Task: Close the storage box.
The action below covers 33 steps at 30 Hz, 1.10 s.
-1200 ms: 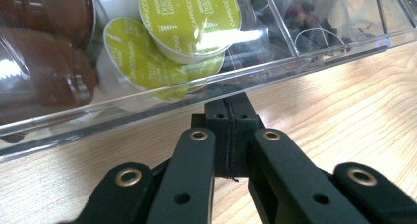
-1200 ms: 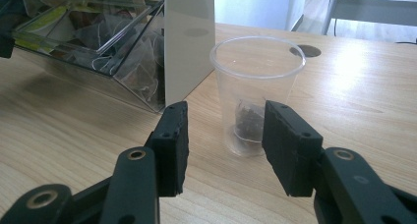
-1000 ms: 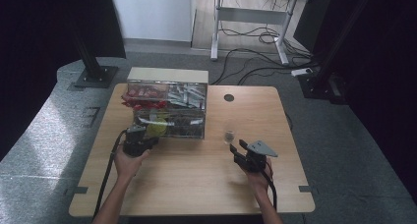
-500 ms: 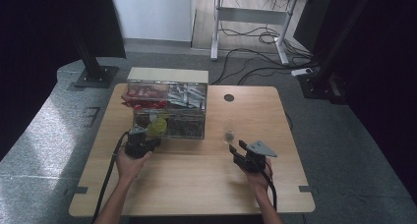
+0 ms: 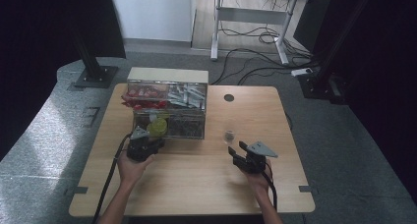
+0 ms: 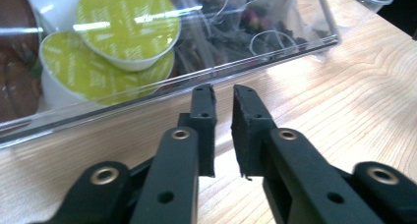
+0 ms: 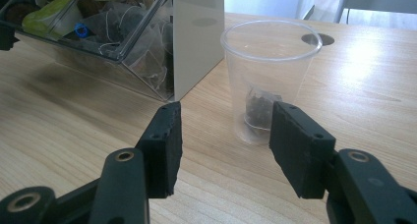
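Observation:
A clear plastic organiser box (image 5: 169, 113) stands at the table's far left. Its front tray holds lime-green capsules (image 6: 128, 27) and tea bags (image 6: 255, 32). My left gripper (image 6: 223, 91) sits just short of the box's clear front lip (image 6: 275, 52). Its jaws have just been opening and stand a narrow gap apart with nothing between them. In the high view the left gripper (image 5: 150, 144) lies below the green capsules (image 5: 157, 127). My right gripper (image 7: 227, 111) is open, its jaws having just widened. It faces a clear plastic cup (image 7: 270, 62) holding one tea bag (image 7: 258, 108); the pads do not touch it.
The box's back compartments hold red packets (image 5: 142, 94) and pale sachets (image 5: 187, 94). A round cable hole (image 5: 228, 97) sits in the tabletop behind the cup (image 5: 229, 135). Bare wood (image 5: 196, 184) lies between my two hands. Desk legs and cables lie on the floor beyond.
My left gripper has eased back a little from the box's front. The right gripper and the cup stand where they were.

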### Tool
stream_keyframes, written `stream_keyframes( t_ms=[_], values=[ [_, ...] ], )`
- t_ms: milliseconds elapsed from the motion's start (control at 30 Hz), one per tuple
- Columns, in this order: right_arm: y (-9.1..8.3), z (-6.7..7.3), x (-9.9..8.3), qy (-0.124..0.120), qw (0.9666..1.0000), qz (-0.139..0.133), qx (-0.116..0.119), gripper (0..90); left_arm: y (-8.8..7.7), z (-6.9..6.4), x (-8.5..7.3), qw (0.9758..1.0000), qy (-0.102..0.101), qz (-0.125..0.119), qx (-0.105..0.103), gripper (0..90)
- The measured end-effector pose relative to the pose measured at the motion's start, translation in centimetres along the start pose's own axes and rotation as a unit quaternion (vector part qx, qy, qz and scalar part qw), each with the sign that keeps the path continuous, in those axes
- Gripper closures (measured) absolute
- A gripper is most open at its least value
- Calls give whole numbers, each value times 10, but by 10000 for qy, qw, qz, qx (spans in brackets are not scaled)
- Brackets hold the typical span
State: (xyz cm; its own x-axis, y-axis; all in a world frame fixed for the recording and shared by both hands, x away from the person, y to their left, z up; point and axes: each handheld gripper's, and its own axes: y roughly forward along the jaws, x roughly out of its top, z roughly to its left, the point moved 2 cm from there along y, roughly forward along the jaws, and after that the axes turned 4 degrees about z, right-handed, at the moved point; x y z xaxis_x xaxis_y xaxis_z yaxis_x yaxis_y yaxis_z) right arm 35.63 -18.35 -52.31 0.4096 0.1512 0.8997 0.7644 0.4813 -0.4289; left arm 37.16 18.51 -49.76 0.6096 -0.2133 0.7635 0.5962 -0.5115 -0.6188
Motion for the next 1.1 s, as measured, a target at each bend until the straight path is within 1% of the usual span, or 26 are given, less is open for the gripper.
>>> stream_keyframes(
  t_ms=[67,100,167,233,300,400,567,633,767,833,900,1033,1100],
  values=[
    [-1,1,0,-12,10000,-2,4,448,-1,-3,-1,9999,60,-115,106,732],
    [-2,1,0,-7,10000,-8,1,439,-2,-4,-1,9997,74,-170,126,708],
    [-4,1,-1,39,10000,-34,4,427,-4,-7,-2,9996,97,-225,122,673],
    [-6,1,-1,31,10000,-42,-3,417,-6,-10,-3,9994,151,-274,127,644],
    [-8,2,-2,30,10000,-50,-3,409,-7,-13,-5,9994,184,-287,92,611],
    [-11,2,-4,-47,10000,-20,-28,396,-8,-16,-9,9993,245,-285,54,561],
    [-17,-1,-14,-100,9999,83,-54,383,-9,-20,-19,9990,364,-252,41,496],
    [-20,-3,-18,-83,9998,157,-42,374,-10,-22,-23,9989,386,-259,55,484],
    [-29,-10,-25,-56,9997,202,-115,368,-19,-23,-27,9985,433,-302,108,476],
    [-33,-14,-29,-58,9996,234,-159,364,-22,-22,-32,9986,436,-282,135,476],
    [-35,-18,-33,-17,9994,288,-188,361,-24,-20,-39,9990,371,-220,138,473],
    [-39,-26,-45,43,9985,502,-217,357,-24,-16,-54,9993,329,-34,188,473],
    [-41,-30,-51,34,9979,635,-156,357,-23,-14,-62,9992,334,58,222,472]
  ],
)
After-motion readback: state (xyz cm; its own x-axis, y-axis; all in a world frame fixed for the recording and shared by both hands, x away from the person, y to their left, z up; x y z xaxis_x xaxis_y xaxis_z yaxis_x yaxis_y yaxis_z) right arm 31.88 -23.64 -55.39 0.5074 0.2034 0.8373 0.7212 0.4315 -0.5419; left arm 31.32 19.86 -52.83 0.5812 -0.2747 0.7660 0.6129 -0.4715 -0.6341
